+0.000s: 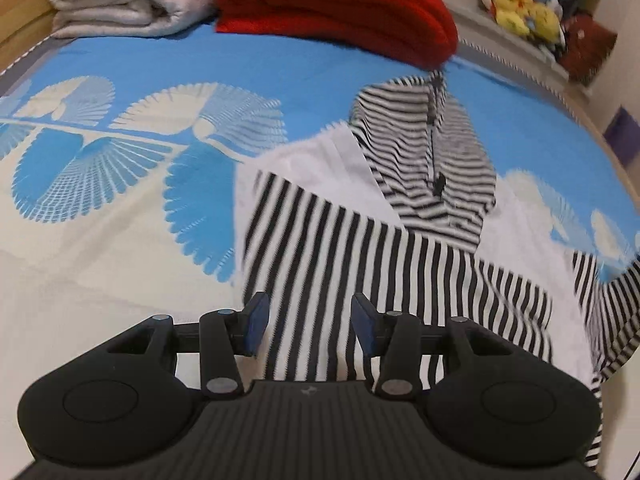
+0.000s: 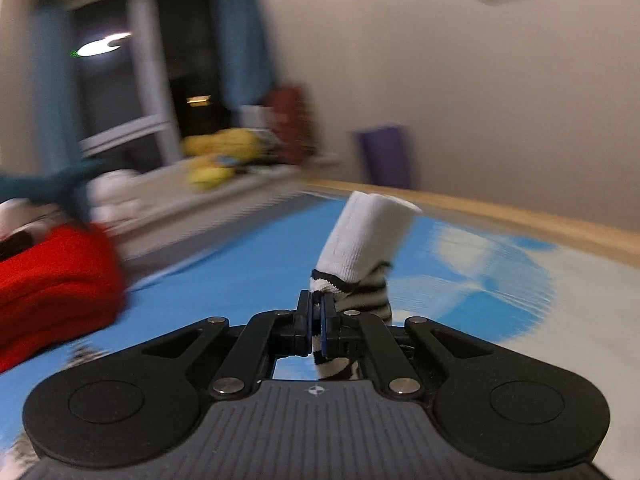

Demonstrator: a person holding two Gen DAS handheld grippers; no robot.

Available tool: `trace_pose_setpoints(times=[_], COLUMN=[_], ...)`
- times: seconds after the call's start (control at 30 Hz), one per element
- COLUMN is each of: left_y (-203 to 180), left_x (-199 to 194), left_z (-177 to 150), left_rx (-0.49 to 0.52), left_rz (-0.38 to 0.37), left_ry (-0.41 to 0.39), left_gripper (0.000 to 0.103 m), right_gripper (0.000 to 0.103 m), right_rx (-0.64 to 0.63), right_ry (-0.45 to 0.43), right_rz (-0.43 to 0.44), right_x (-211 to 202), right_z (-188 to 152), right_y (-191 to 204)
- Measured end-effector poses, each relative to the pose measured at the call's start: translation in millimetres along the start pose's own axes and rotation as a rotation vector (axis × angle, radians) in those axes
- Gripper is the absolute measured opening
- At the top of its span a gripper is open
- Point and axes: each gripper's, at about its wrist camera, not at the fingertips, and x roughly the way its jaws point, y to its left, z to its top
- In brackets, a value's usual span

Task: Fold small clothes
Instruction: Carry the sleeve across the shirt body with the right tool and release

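A small black-and-white striped hooded top (image 1: 360, 264) with white panels lies spread on the blue and white patterned bedcover (image 1: 120, 184), its hood (image 1: 432, 160) towards the far side. My left gripper (image 1: 310, 322) hovers over the top's near striped part, open, with nothing between its blue pads. In the right wrist view my right gripper (image 2: 318, 320) is shut on the top's striped sleeve (image 2: 360, 292), whose white cuff (image 2: 368, 236) sticks up past the fingertips, lifted off the bed. That raised sleeve (image 1: 616, 304) shows at the right edge of the left wrist view.
A folded red blanket (image 1: 332, 4) and a folded white blanket (image 1: 120, 0) lie at the far end of the bed. Yellow plush toys (image 1: 524, 12) sit on a ledge beyond. A wooden bed edge (image 2: 520, 216) and a wall run along the right.
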Motion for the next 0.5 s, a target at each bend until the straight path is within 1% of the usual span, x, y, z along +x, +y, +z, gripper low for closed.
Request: trace_pose_setpoints(times=[0.07, 0.13, 0.2, 0.27, 0.33, 0.43, 0.5], left_y=[9.2, 18.4, 27.9, 40.3, 51.1, 63.3, 72.3], left_x=[-6.7, -12.1, -16.7, -21.4, -25.6, -29.5, -29.6], left_z=[1.4, 2.9, 5.5, 9.2, 12.3, 15.1, 17.0], left_rx=[-0.014, -0.019, -0.031, -0.053, -0.075, -0.092, -0.114], left_rz=[-0.009, -0.017, -0.024, -0.031, -0.037, -0.031, -0.029], left_ry=[-0.004, -0.006, -0.011, -0.018, -0.024, -0.031, -0.029], left_gripper=[0.05, 0.05, 0.05, 0.05, 0.05, 0.05, 0.05], right_gripper=[0.003, 0.003, 0.003, 0.003, 0.003, 0.003, 0.003], right_rx=[0.055, 0.14, 0.215, 0.254, 0.221, 0.069, 0.022], right_ry=[0.056, 0.16, 0.256, 0.319, 0.339, 0.334, 0.346], right_rz=[0.086, 0.152, 0.176, 0.17, 0.167, 0.219, 0.26], right_x=[-9.2, -15.4, -22.7, -29.9, -41.0, -55.1, -56.4], right_z=[3.1, 2.1, -3.5, -13.1, -28.7, -53.3, -63.9], right_y=[28.3, 50.6, 65.0, 73.6, 92.2, 130.5, 153.3])
